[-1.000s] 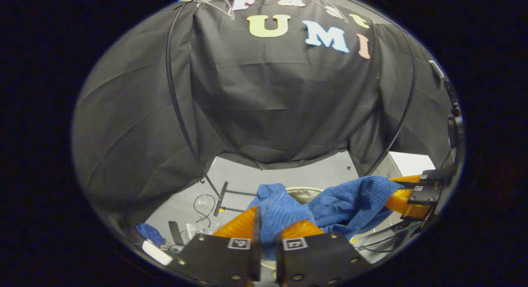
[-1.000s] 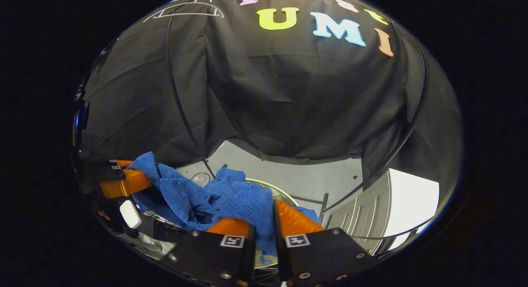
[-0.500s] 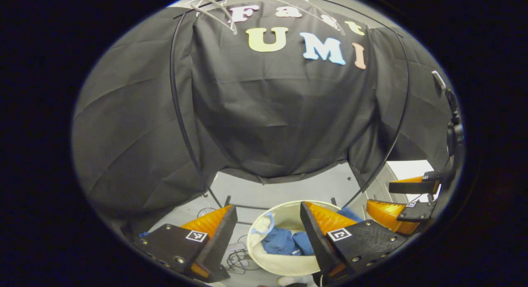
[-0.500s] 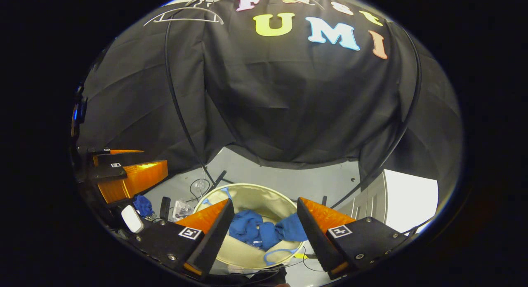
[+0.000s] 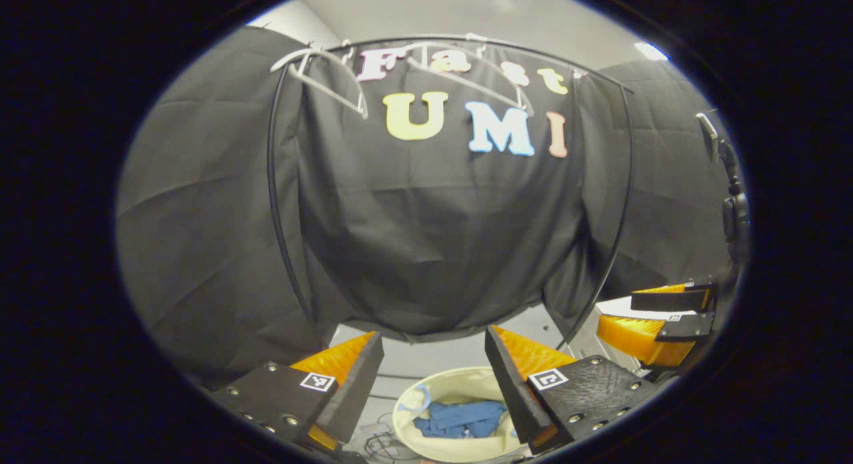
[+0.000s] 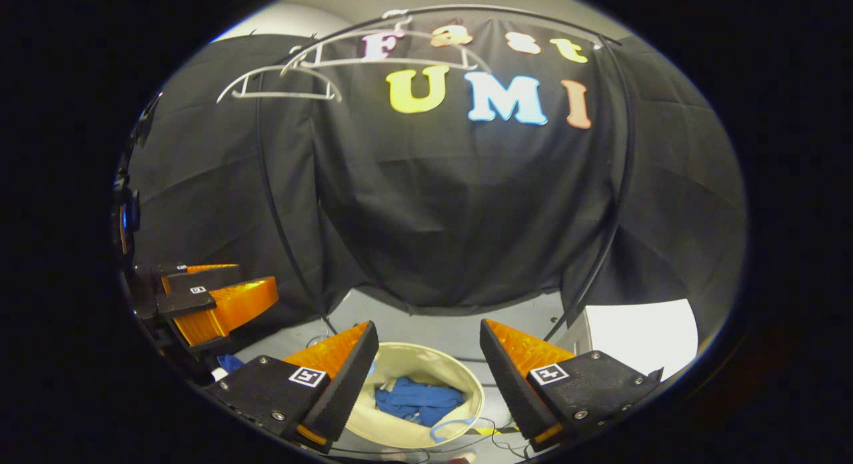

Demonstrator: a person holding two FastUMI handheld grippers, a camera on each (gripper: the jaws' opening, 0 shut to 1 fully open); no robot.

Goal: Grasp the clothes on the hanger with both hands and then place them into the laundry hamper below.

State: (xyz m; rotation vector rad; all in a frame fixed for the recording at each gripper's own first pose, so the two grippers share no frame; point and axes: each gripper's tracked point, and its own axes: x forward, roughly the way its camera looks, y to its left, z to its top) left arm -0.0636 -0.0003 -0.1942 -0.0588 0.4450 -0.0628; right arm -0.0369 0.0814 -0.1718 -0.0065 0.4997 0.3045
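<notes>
1. Landmark for this report: the laundry hamper (image 6: 460, 401), a pale round tub standing on the grey floor under the rack.
2. Left of the hamper and above it, in the right gripper view, the left gripper (image 6: 223, 294) hung with its two fingers parted and nothing between them.
3. Low and to the left of the hamper, a small blue scrap (image 6: 228, 362) lay on the floor among cables; what it was could not be told.
4. Inside the hamper, the blue clothes (image 6: 416, 401) lay crumpled on the bottom, fully below the rim. A blue loop, perhaps a handle, hung over the near edge.
5. Directly above the hamper, the right gripper (image 6: 428, 347) stood spread wide, empty, one finger to each side of the tub's mouth.
6. High above the hamper, two white hangers (image 6: 280, 91) hung bare on the black hoop rail (image 6: 270, 204).
7. To the right of the hamper, a white panel (image 6: 640, 334) stood on the floor.
8. Judgement: the placing appeared done. Remaining risks: a finger dropped low could hook the blue loop or the rim and tip the light tub; a careless swing upward could knock a hanger off the rail.
</notes>
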